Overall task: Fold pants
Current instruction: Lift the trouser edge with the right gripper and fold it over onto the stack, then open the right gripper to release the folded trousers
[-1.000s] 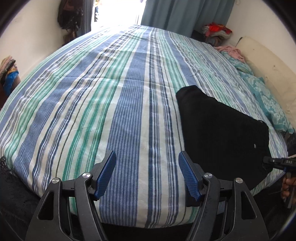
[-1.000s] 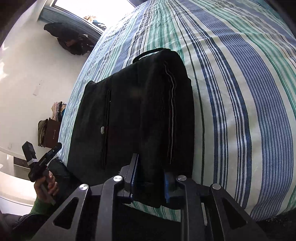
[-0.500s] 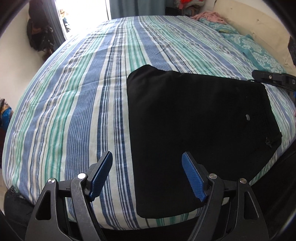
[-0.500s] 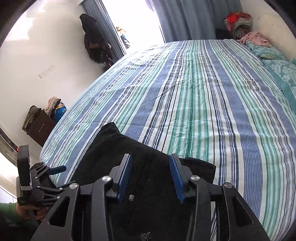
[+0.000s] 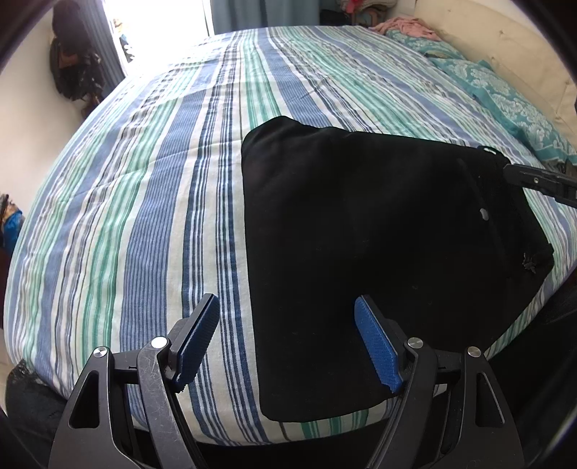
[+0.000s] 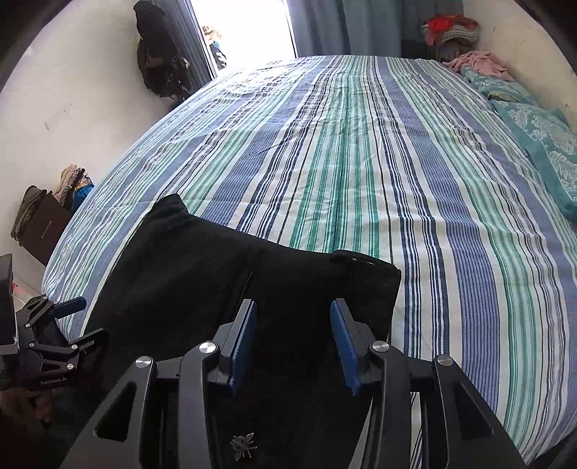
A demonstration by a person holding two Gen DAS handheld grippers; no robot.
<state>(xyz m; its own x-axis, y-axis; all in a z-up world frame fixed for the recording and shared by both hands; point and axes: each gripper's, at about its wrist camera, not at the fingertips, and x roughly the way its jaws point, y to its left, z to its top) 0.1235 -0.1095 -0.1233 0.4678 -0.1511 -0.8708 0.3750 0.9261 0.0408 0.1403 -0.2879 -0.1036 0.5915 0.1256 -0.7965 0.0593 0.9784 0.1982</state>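
Note:
The black pants (image 5: 378, 231) lie folded into a flat rectangle on the striped bed (image 5: 151, 202), near its front edge. My left gripper (image 5: 286, 342) is open and empty, hovering over the pants' near left edge. In the right wrist view the pants (image 6: 202, 274) lie under my right gripper (image 6: 294, 342), which is open and empty just above the cloth. The right gripper's tip shows at the right edge of the left wrist view (image 5: 537, 180). The left gripper shows at the lower left of the right wrist view (image 6: 54, 335).
Teal patterned pillows (image 5: 512, 108) and a pink cloth (image 5: 407, 27) lie at the bed's far right by the cream headboard (image 5: 505, 50). Dark bags (image 6: 158, 61) hang on the left wall. Clothes (image 6: 39, 213) are piled on a brown box at left.
My right gripper has let go of the folded pants, opened and lifted back. My left gripper has swung right, over the pants.

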